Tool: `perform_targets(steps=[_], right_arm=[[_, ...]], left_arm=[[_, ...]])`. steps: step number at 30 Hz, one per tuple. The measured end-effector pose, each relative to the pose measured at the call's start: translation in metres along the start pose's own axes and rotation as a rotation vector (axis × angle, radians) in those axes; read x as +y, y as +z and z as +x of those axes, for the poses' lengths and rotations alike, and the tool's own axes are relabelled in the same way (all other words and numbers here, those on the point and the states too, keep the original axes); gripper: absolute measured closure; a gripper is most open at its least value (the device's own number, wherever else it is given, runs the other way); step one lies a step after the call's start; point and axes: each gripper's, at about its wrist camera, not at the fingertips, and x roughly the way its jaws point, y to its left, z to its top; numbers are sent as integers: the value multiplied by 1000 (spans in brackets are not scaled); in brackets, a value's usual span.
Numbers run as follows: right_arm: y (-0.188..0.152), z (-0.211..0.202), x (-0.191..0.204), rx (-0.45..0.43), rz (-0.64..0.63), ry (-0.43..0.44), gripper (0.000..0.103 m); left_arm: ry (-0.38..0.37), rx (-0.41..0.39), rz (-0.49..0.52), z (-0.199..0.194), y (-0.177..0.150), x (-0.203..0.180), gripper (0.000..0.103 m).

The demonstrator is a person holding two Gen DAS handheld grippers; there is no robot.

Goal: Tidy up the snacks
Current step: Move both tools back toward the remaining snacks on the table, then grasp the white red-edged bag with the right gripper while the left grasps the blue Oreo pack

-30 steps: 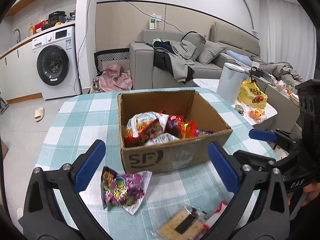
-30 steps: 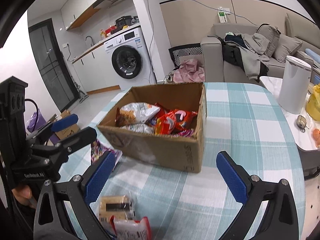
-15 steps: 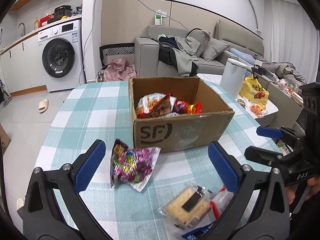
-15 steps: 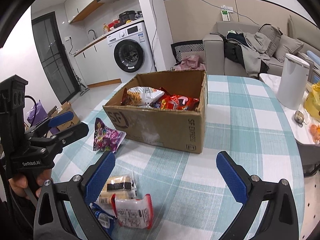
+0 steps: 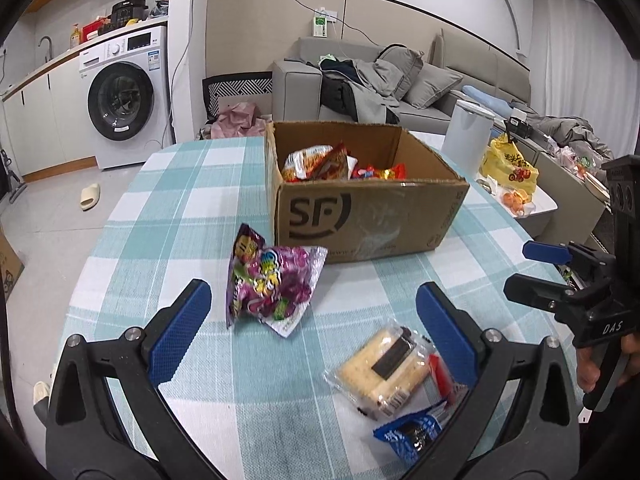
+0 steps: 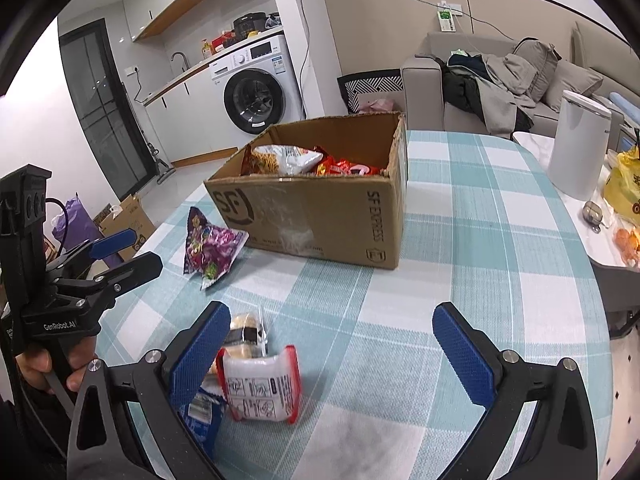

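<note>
An open cardboard box [image 5: 372, 216] [image 6: 320, 220] holding several snack bags stands mid-table. In front of it lies a purple candy bag [image 5: 272, 280] [image 6: 212, 250]. Nearer me are a clear-wrapped cracker pack [image 5: 384, 368] [image 6: 248, 332], a red-and-white packet [image 6: 260, 388] [image 5: 440, 376] and a blue packet [image 5: 412, 436] [image 6: 202, 420]. My left gripper [image 5: 320, 332] is open above the table, with the candy bag and cracker pack ahead between its fingers. My right gripper [image 6: 332, 356] is open too; the packets lie by its left finger [image 6: 200, 352]. Neither holds anything.
The round table wears a teal checked cloth [image 5: 192, 200] [image 6: 480, 240]. A white bin [image 6: 576, 144], a yellow bag [image 5: 508, 164] and oranges sit on a side table at right. A sofa [image 5: 400, 80] and a washing machine [image 5: 124, 96] stand beyond.
Both grippers have pulled back and down from the box toward the near table edge. The loose packets now show larger and closer. Both stay open.
</note>
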Motion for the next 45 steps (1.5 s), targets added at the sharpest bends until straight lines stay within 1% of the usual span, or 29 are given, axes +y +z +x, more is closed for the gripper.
perform_targets(steps=[4,12,18,23,27,33,39,41,45], right_arm=[[-7,-1,1,11,3,7,0],[-22,1,12,50,-29,14,0],[-32,10,24,89,-73,7,0],[-38,21,29,132,-92,19,0],[-43,30,30,160,-90,27,0],[-48,41,30,185,-63,49,0],[-50,49,35,191,-71,58,1],[-50,51,38,190,-78,62,4],[-51,56,42,196,-94,68,16]], left_arm=[[-6,24,-9,3,-11,-4,1],[-11,42,1,0,-27,-12,1],[-15,63,-9,-3,-40,-14,1],[-24,85,-24,-2,-48,-15,1],[-24,104,-20,1,-54,-16,1],[-22,113,-31,6,-58,-12,1],[-22,123,-48,11,-59,-7,1],[-23,127,-49,13,-60,-6,1],[-22,133,-48,15,-61,-6,1]])
